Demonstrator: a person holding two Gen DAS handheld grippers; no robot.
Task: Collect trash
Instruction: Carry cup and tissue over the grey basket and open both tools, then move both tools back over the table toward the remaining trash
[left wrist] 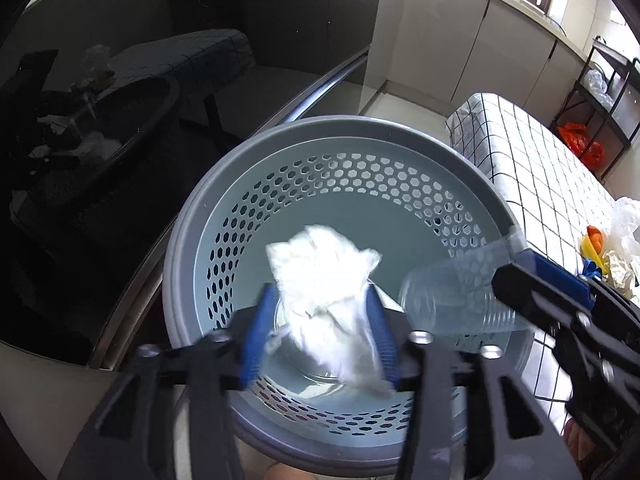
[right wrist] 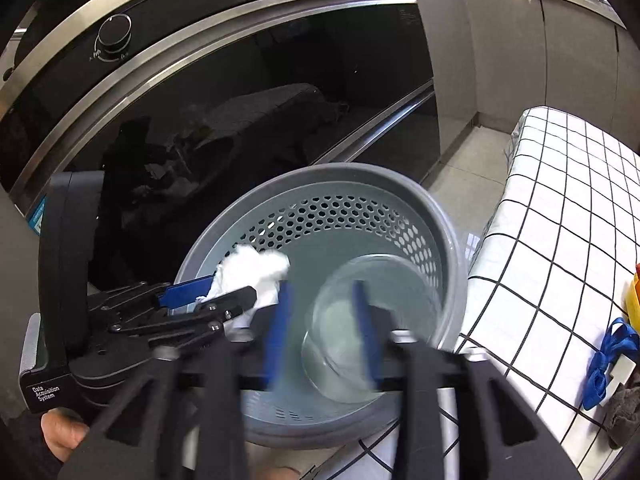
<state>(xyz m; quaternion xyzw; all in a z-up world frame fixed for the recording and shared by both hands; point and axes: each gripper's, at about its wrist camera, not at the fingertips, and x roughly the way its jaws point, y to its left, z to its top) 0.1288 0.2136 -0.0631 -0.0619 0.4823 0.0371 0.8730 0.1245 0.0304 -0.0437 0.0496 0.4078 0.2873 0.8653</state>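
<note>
A grey perforated trash basket (left wrist: pixel 224 216) stands on the floor; it also shows in the right wrist view (right wrist: pixel 452 232). My left gripper (left wrist: pixel 320 312) is over the basket, its blue fingers on either side of a crumpled white tissue (left wrist: pixel 320 276), which also shows in the right wrist view (right wrist: pixel 252 268). My right gripper (right wrist: pixel 322 328) is over the basket with a clear plastic cup (right wrist: pixel 340 344) between its blue fingers. In the left wrist view the cup (left wrist: pixel 452 296) lies sideways from the right gripper (left wrist: pixel 516 268). Both views are motion-blurred.
A black glass oven door (right wrist: pixel 240 120) stands behind the basket. A table with a white checked cloth (left wrist: pixel 532 176) is on the right, with a plastic bag and orange and yellow scraps (left wrist: pixel 596 240). A blue ribbon (right wrist: pixel 608 356) lies on the cloth.
</note>
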